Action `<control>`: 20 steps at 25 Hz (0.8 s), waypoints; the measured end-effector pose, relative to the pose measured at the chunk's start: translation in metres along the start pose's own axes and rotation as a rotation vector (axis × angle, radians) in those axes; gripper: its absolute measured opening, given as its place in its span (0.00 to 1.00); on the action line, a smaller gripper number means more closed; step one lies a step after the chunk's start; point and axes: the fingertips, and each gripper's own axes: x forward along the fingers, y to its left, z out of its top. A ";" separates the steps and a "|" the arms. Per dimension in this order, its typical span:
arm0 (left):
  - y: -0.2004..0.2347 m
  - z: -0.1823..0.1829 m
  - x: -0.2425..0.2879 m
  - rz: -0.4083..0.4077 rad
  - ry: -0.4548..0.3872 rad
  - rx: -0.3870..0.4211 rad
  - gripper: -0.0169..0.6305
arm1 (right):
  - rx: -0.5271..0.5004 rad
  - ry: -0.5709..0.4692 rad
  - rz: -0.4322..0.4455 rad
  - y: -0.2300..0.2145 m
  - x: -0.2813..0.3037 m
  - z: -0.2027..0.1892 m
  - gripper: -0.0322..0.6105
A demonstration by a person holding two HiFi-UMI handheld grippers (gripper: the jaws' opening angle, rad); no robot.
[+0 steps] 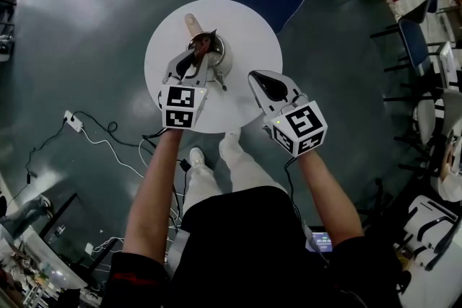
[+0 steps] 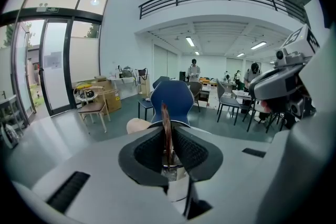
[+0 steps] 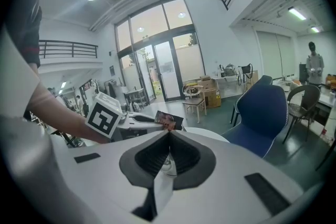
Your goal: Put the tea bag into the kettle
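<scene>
The left hand-held gripper (image 1: 199, 58) pinches a thin, flat brown tea bag (image 2: 165, 119) edge-on, its print unreadable, above the round shiny steel kettle (image 1: 222, 55) on the white circular tabletop (image 1: 254, 31). The right hand-held gripper (image 3: 169, 139) is closed and empty.

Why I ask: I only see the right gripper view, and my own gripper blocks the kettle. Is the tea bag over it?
Observer: Yes. In the head view the tea bag, pinched in the left gripper, hangs over the kettle, above its open mouth.
Operator: Is it inside already?
Observer: I cannot tell. The left gripper view shows it upright and edge-on, with the steel rim just below it.
Operator: Where is my gripper relative to the kettle?
Observer: The right gripper is over the white table, to the kettle's right and apart from it.
</scene>
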 end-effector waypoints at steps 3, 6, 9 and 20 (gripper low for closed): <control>0.002 0.001 -0.001 0.009 0.003 0.000 0.09 | 0.007 0.009 0.002 0.001 -0.002 -0.004 0.08; 0.004 0.000 0.001 0.008 0.015 0.010 0.09 | 0.009 0.015 0.003 0.001 0.000 -0.006 0.08; 0.005 -0.002 0.004 0.004 0.039 0.022 0.08 | 0.012 0.016 0.005 -0.001 0.002 -0.006 0.08; 0.010 -0.012 0.019 0.009 0.103 0.037 0.08 | 0.019 0.027 0.007 -0.006 0.007 -0.012 0.08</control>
